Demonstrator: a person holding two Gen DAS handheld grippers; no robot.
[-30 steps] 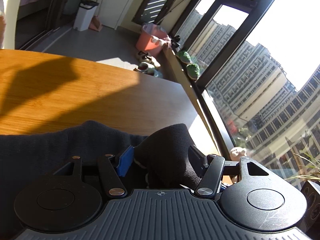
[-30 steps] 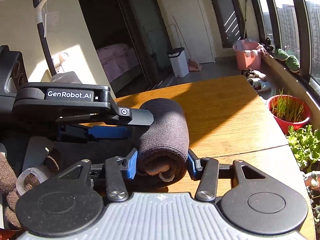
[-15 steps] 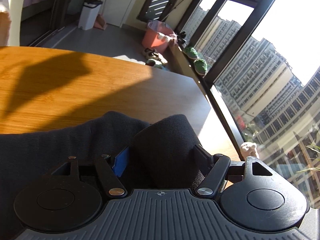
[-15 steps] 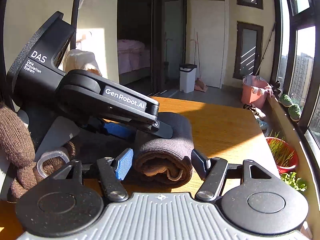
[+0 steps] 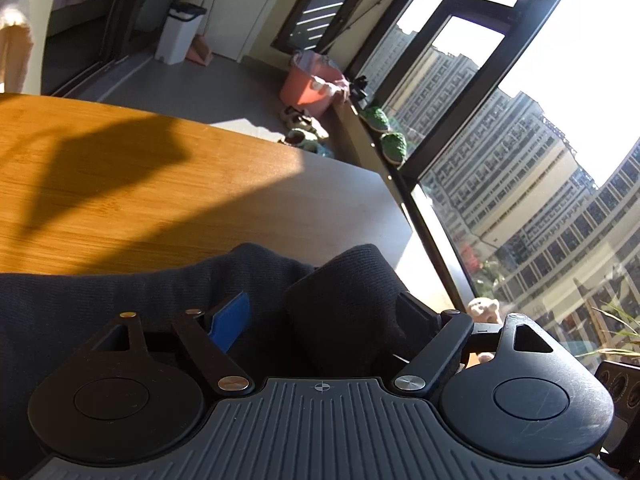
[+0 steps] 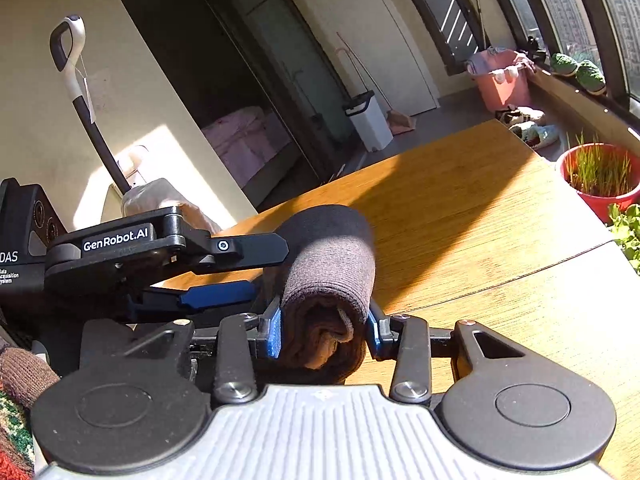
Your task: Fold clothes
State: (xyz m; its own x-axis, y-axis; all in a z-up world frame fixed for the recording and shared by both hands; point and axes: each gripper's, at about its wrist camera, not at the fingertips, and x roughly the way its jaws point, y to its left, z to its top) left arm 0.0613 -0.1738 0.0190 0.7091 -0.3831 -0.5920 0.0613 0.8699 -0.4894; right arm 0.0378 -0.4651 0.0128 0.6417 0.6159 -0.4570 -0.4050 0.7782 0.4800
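Cloth [image 6: 328, 264], dark and knitted, is bunched into a thick roll that lies between the jaws of the right gripper [image 6: 322, 332], which pinch its near end from both sides. From the side the left gripper [image 6: 248, 268] reaches to the same roll. Its upper finger lies along the top and its blue pad sits lower, but whether they press the cloth cannot be told from here. In the left wrist view, a dark fold of the cloth [image 5: 344, 300] fills the gap between the jaws of the left gripper [image 5: 320, 316], close against the right-hand finger. More cloth spreads out to the left of the jaws. Beyond both sets of jaws lies the wooden counter [image 6: 500, 216], in sun and shadow.

This looks like the middle of a fold, with the bundle gathered and held at both ends. The next move likely calls for laying it flat on the counter and letting go evenly, so the layers do not slip.
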